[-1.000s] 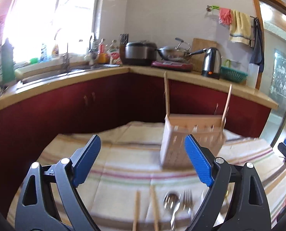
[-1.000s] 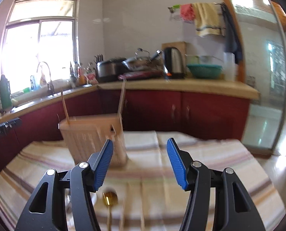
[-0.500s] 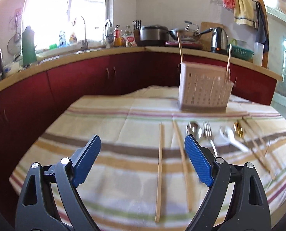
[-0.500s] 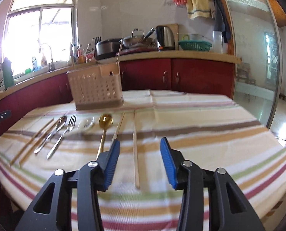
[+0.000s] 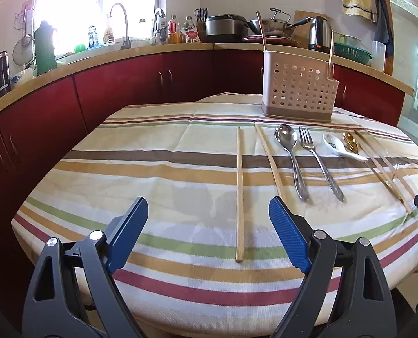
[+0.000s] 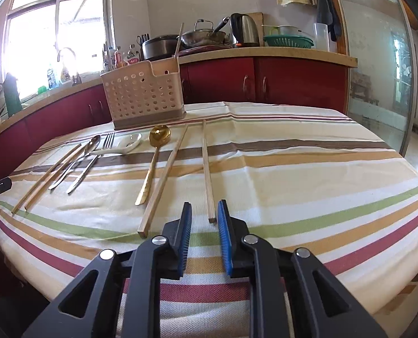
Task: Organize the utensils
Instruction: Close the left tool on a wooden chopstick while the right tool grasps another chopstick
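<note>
Two grippers, both low over striped tabletop (image 5: 164, 174). Left gripper (image 5: 208, 233): jaws spread wide, nothing between the pads; single chopstick (image 5: 239, 194) lying on cloth inside the gap, w/ its near end ahead of the tips, untouched. Right gripper (image 6: 204, 233): jaws narrow and closing, no object between pads yet; near end of rightmost chopstick (image 6: 207, 169) just ahead of the tips, in line w/ the gap.

Farther out, in right wrist view, row of utensils flat on cloth, L to R: pair of chopsticks (image 6: 44, 177), steel spoon (image 6: 76, 160), fork (image 6: 92, 160), white ceramic spoon (image 6: 124, 146), gold spoon (image 6: 152, 160), another chopstick (image 6: 166, 174) beside it.

Beyond the row, perforated beige utensil holder (image 6: 144, 95) upright near far edge of tabletop, two chopsticks (image 5: 262, 31) standing tilted in it, one at each end.

Behind: red cabinets (image 5: 119, 84), counter w/ kettle (image 6: 244, 29), pots, sink under bright window.
</note>
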`<state>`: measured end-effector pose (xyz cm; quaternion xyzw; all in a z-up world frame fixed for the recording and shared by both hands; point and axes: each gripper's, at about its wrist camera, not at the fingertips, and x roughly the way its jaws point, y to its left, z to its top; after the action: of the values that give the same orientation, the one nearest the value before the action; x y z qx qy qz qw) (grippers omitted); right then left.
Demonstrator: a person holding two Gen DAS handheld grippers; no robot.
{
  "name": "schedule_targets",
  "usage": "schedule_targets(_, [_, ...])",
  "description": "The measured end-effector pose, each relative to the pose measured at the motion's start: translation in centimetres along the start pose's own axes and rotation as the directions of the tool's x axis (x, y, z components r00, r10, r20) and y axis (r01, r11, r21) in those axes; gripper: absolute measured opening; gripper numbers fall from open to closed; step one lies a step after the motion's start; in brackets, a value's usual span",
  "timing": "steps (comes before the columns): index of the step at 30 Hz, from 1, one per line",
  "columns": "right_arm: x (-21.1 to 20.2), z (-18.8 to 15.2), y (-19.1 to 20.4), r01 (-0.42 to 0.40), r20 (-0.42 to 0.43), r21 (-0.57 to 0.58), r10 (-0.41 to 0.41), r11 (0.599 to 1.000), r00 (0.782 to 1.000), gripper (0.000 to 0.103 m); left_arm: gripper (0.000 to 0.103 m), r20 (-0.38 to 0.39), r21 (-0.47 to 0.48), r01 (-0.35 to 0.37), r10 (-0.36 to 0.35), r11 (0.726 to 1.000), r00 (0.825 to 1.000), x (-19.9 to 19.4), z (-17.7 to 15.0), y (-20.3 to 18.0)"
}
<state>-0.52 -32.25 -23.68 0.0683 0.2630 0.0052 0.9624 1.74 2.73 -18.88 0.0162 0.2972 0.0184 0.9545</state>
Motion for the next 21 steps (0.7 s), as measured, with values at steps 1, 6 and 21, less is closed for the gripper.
schedule_targets(1, [0.0,-0.2,0.0,0.001,0.000,0.003,-0.001,1.000,1.000,0.018,0.082,0.000,0.005,0.003,-0.003,1.000,1.000,0.0,-0.2,0.0])
schedule_targets(6, [-0.1,-0.3,0.0,0.006,0.003,0.000,-0.006,1.000,1.000,0.016,0.077,-0.021,0.018,0.008,-0.007,1.000,1.000,0.4,-1.0,-0.2])
schedule_targets(21, [-0.4,-0.3,0.2,-0.003,0.000,-0.002,0.003,1.000,1.000,0.007,0.008,-0.060,0.077,0.113,-0.109,0.991,0.992,1.5,-2.7,-1.6])
